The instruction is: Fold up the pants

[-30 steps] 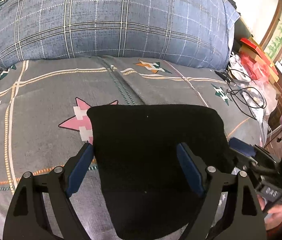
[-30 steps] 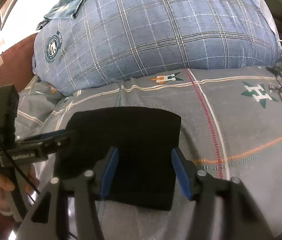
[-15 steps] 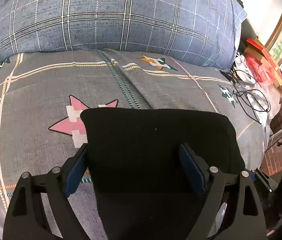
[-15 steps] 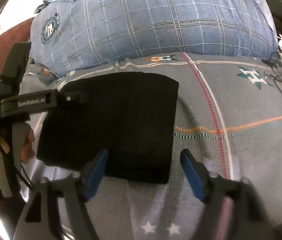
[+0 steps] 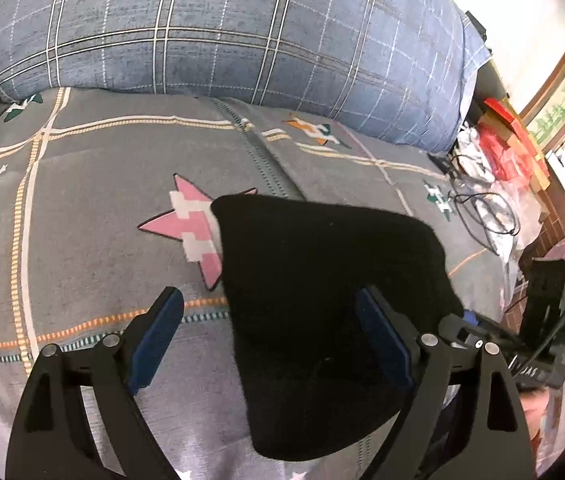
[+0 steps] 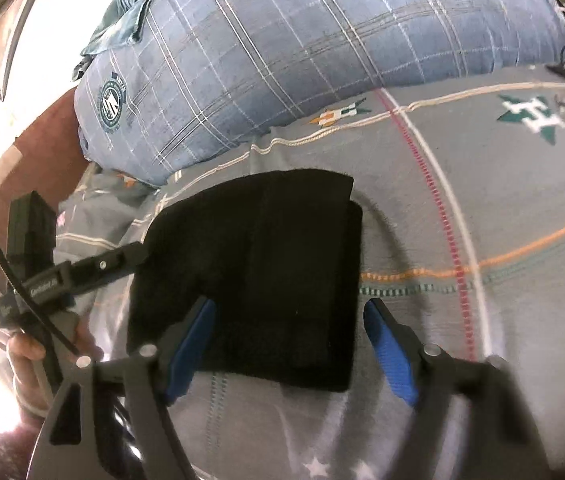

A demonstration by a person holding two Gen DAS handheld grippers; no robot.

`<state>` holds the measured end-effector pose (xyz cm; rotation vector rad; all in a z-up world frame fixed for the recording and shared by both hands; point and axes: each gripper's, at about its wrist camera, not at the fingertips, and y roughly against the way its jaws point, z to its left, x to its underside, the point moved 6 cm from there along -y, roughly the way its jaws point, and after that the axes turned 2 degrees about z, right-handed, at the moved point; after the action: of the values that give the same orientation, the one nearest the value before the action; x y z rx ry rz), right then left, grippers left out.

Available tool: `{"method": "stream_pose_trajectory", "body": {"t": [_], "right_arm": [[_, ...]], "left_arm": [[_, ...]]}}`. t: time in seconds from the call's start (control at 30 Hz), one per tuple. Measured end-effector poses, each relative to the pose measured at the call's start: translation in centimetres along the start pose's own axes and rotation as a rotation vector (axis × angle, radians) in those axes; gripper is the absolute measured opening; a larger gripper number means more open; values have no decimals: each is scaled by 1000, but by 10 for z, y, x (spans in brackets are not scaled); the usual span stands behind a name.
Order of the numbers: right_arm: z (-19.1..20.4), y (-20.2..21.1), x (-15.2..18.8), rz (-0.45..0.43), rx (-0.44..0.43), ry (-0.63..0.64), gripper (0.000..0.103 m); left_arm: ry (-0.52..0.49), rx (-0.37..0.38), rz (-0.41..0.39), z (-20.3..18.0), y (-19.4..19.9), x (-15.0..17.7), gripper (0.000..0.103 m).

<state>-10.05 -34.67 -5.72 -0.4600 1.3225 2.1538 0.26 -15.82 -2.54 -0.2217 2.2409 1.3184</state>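
Note:
The black pants (image 5: pixel 322 292) lie folded into a compact rectangle on the grey patterned bedsheet (image 5: pixel 94 208); they also show in the right wrist view (image 6: pixel 266 268). My left gripper (image 5: pixel 270 340) is open and empty, hovering over the bundle's left half, its right finger above the cloth. My right gripper (image 6: pixel 290 348) is open and empty above the bundle's near edge. The left gripper (image 6: pixel 82 268) shows at the left of the right wrist view, beside the pants. The right gripper (image 5: pixel 522 356) shows at the right edge of the left wrist view.
A large blue plaid pillow (image 5: pixel 222 28) fills the back of the bed. Black cables (image 5: pixel 482 208), plastic bags and red boxes (image 5: pixel 510 140) lie at the right of the bed. A brown headboard (image 6: pixel 38 148) stands at the left.
Both grippers have shifted over the folded pants and stayed open. The left view now sits further left of the bundle, and the right gripper has dropped closer to its near edge.

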Motion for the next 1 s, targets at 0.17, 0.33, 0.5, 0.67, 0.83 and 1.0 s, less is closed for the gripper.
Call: {"method": "stream_pose_trajectory", "body": {"t": [0.17,0.33,0.5,0.67,0.83,1.0], "right_arm": [[-1,-12,-3,30,-31,-11,80],[-6,-21,-6,54,-60,-30,81],[-5,-22,-7,51,-59,-21,81],[-4,-23,-7,43,-68,-18,81],[-6,-24,-10,39,-71,-18,81],[1,-23,-9,10,-20,32,62]], "left_arm": [[-8,-15,12,0,-7,6,89],[-12,7,21,-3,-15,8,89],[5,34,26,-2,-22,9,93],[32,51,19,-1,-27,11,99],[16,40,13,-4,-29,10,102],[7,73,-7,-10,-31,9,94]]}}
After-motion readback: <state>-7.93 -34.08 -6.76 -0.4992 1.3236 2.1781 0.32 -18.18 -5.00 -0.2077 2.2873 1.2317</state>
